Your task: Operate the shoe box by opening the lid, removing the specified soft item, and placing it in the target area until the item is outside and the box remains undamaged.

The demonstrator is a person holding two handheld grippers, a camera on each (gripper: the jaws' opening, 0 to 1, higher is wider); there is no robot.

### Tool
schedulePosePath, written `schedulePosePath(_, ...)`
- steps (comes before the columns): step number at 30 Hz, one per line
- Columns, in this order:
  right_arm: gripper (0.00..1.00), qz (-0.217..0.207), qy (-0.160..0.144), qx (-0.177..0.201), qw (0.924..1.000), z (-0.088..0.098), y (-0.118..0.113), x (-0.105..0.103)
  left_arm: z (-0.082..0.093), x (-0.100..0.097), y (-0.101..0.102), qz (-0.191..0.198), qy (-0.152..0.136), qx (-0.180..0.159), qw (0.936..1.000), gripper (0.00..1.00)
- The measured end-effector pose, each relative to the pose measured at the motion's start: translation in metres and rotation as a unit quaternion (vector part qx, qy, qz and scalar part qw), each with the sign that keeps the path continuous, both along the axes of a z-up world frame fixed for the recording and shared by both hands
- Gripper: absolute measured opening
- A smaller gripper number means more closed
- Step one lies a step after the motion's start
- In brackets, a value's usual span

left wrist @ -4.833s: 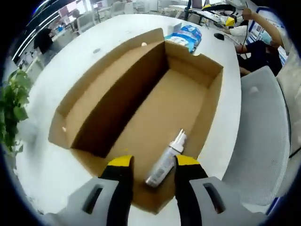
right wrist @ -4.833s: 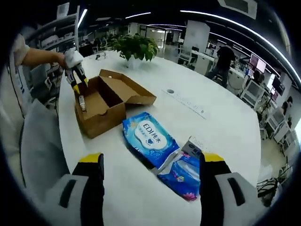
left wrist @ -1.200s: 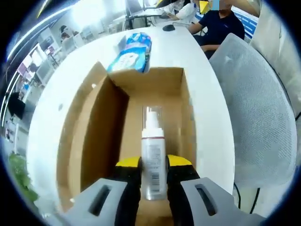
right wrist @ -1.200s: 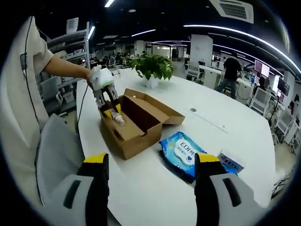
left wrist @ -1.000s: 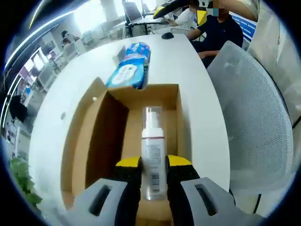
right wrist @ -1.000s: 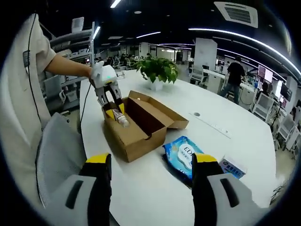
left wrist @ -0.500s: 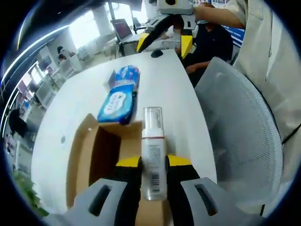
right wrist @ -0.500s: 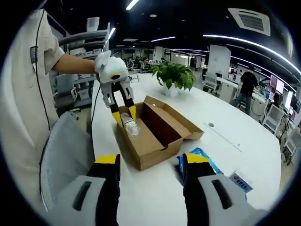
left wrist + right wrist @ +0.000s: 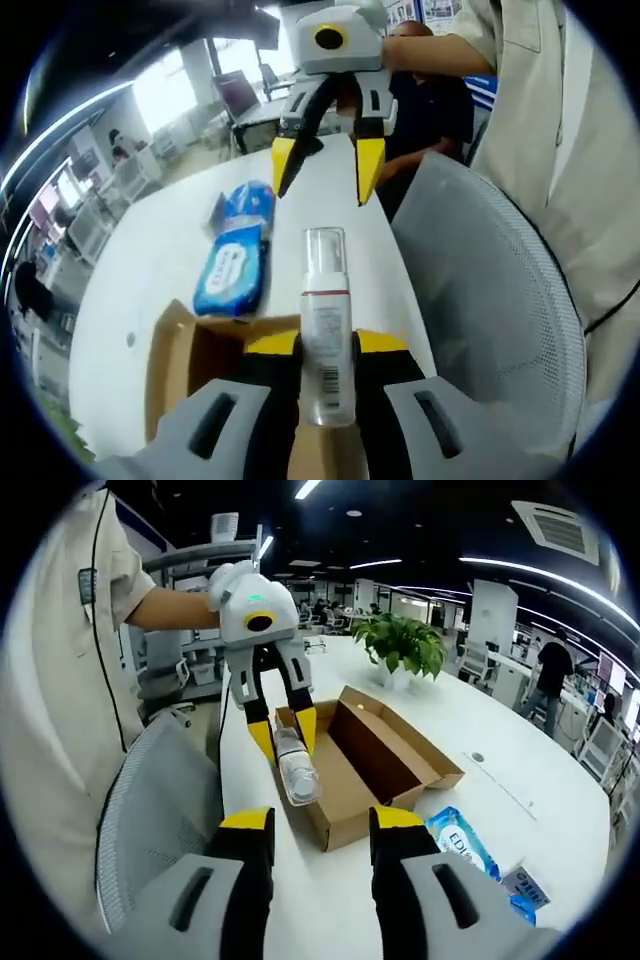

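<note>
A white table point(image 9: 500, 780) was seen carrying the open shoe box point(image 9: 370, 765). Above the box's near end, a spray bottle point(image 9: 326, 335) was clamped between the left gripper's point(image 9: 326, 342) yellow-tipped jaws. The right gripper's point(image 9: 320, 820) jaws were spread apart, with nothing held.

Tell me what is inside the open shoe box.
In the right gripper view, the shoe box floor looks bare; the left claw and its spray bottle hide the near corner.
</note>
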State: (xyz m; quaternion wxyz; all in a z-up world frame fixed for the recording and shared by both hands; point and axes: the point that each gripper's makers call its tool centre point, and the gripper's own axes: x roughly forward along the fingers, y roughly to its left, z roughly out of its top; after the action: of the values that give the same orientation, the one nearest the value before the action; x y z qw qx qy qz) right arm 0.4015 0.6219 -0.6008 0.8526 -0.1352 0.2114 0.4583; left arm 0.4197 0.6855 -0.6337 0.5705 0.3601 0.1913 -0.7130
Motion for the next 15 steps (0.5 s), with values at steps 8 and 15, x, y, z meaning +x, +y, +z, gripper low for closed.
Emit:
schedulePosePath(8, 0.26, 0.033, 0.002, -0.008, 0.9994, -0.002, 0.015, -0.009, 0.008, -0.012, -0.011, -0.021, -0.004, -0.018, 0.9996, 0.17)
schedulePosePath(15, 0.19, 0.048, -0.006, -0.011, 0.9988, -0.001, 0.023, -0.012, 0.014, -0.017, -0.017, -0.030, -0.009, -0.035, 0.9989, 0.17)
